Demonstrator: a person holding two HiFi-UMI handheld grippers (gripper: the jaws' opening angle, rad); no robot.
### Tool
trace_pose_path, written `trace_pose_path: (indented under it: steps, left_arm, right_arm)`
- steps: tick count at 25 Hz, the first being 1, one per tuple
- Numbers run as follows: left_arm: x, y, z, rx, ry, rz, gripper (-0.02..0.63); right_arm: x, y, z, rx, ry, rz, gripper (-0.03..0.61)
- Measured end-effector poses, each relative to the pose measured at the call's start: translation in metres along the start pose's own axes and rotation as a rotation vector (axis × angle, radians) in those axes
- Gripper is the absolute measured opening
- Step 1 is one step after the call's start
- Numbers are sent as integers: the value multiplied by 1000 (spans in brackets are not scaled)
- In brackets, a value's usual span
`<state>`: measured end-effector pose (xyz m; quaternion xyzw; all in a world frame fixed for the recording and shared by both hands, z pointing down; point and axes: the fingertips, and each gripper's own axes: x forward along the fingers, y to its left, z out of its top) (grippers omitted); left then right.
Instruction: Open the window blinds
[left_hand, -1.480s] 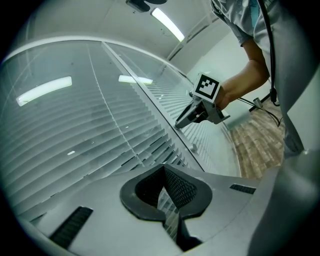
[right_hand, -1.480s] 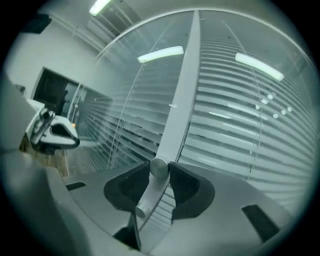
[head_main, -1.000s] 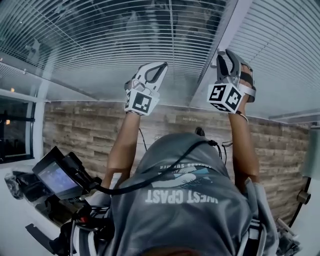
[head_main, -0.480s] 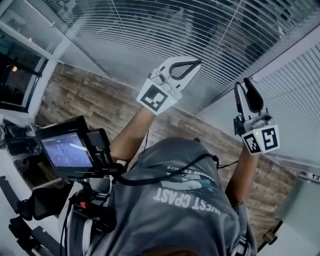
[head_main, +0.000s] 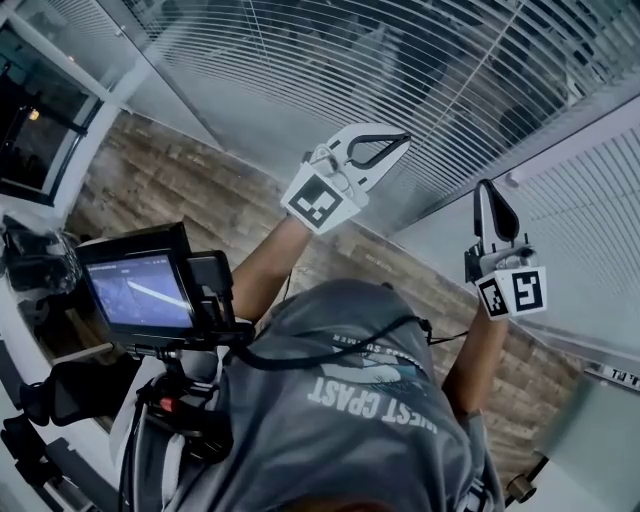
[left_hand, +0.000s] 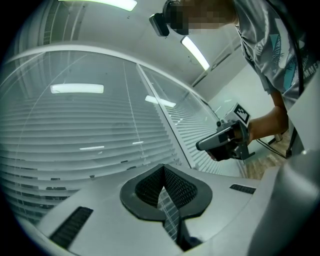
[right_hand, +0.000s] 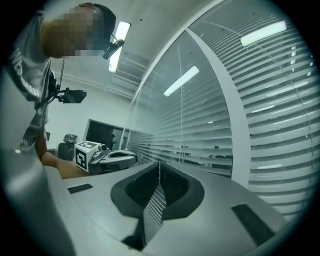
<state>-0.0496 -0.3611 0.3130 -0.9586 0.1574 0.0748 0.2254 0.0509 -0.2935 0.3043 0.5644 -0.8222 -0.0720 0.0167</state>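
The window blinds (head_main: 400, 60) fill most of what we see: thin, pale horizontal slats behind glass, standing straight ahead of both grippers. A broad white frame post (head_main: 540, 150) splits them into two panels. Only the head view shows us the wood-look plank wall (head_main: 160, 175) under the sill, the grey shirt (head_main: 350, 430) and the small lit monitor (head_main: 140, 290) on the rig. Only the gripper views show us the long ceiling lights (right_hand: 181, 80), mirrored in the glass, and each gripper seen side-on from the other.

The left gripper (head_main: 405, 138) is raised before the slats, its smooth grey shell ending in dark cross-hatched pads; the tips are pressed together with nothing between them. The right gripper (head_main: 485, 188) stands upright beside the post. Its jaws have just been closing and now meet, and we see nothing caught in them. Neither gripper touches the blinds.
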Motion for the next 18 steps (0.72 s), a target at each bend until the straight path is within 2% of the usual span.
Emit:
trace_pose_path:
  steps: [18]
  left_arm:
    - [-11,-3,-11,10,21,-4,3]
  right_arm:
    - [6,14,-20,22,23,27,11]
